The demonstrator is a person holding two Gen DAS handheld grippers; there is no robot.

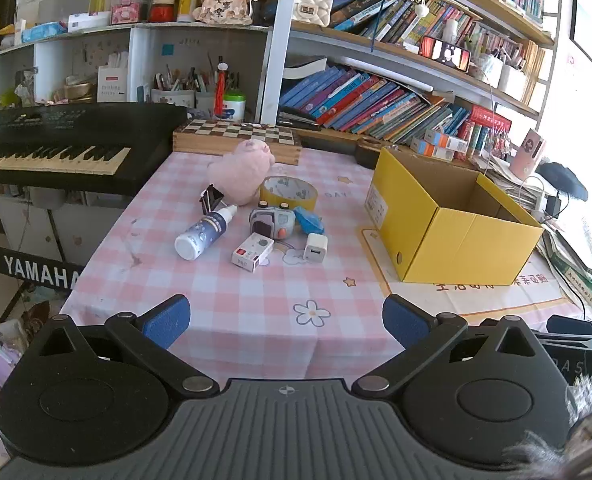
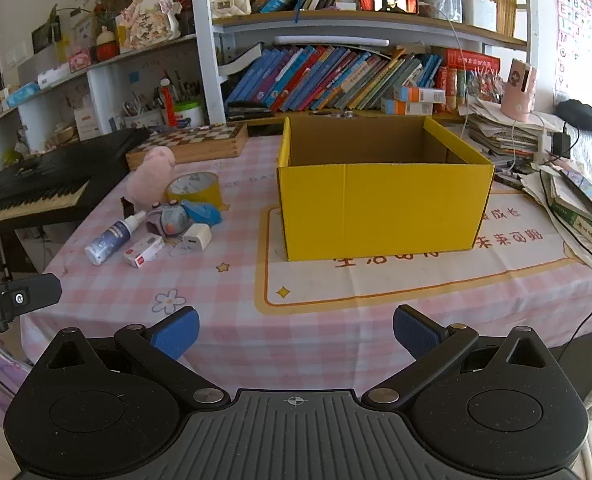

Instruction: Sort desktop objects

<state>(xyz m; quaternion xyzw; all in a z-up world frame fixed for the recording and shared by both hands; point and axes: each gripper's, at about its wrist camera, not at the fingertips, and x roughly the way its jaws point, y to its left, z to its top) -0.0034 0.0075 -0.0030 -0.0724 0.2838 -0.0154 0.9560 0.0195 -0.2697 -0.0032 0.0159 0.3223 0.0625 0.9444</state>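
Observation:
A cluster of small objects lies on the pink checked tablecloth (image 1: pixel 232 304): a pink plush pig (image 1: pixel 242 170), a yellow tape roll (image 1: pixel 289 194), a white spray bottle (image 1: pixel 206 232), a grey toy watch (image 1: pixel 273 222), a blue packet (image 1: pixel 308 220), a white charger cube (image 1: pixel 316 247), a small white box (image 1: pixel 253 252) and a black binder clip (image 1: pixel 212 198). An open yellow cardboard box (image 1: pixel 448 220) stands to their right; in the right wrist view the yellow box (image 2: pixel 380 204) looks empty. My left gripper (image 1: pixel 286 320) is open over the table's near edge. My right gripper (image 2: pixel 296 332) is open, in front of the box.
A black Yamaha keyboard (image 1: pixel 52 148) stands left of the table. A wooden chessboard box (image 1: pixel 236 138) lies at the back. Bookshelves (image 1: pixel 376 100) rise behind. Stacked papers, cables and a pink cup (image 2: pixel 520 88) crowd the right edge. The left gripper's body (image 2: pixel 12 300) shows at the right wrist view's left edge.

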